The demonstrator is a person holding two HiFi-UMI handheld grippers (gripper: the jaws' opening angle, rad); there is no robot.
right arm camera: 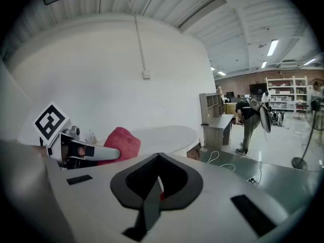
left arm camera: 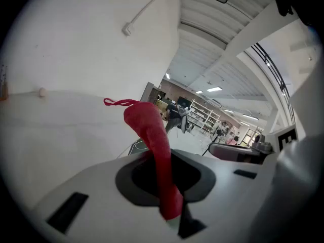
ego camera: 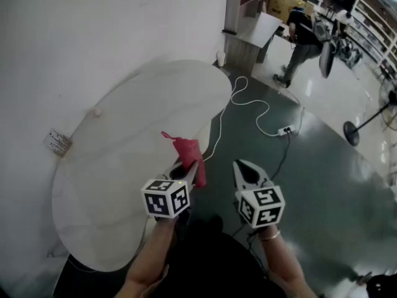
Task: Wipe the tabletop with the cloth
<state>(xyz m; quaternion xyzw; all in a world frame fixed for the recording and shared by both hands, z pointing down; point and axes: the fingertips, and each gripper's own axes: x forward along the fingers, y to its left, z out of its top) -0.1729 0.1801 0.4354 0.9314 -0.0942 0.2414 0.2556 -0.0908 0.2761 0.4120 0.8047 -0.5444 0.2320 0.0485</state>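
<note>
The red cloth [ego camera: 188, 153] hangs bunched and lifted off the surface, over the near right edge of the white oval table [ego camera: 124, 166]. My left gripper [ego camera: 189, 170] is shut on its lower end. In the left gripper view the cloth [left arm camera: 152, 140] rises from between the jaws of the left gripper [left arm camera: 169, 196], a thread loop at its top. My right gripper [ego camera: 246, 166] is shut and holds nothing, just right of the left one and over the dark floor. The right gripper view shows the right gripper [right arm camera: 152, 199] with the cloth [right arm camera: 121, 143] to its left.
A white cable [ego camera: 248, 104] runs over the floor to a power strip [ego camera: 286, 130]. A small white ball [ego camera: 97, 112] and a label [ego camera: 57, 143] lie near the table's far side. A person [ego camera: 301, 39] walks by a desk [ego camera: 254, 36]; a fan stand [ego camera: 356, 130] is at right.
</note>
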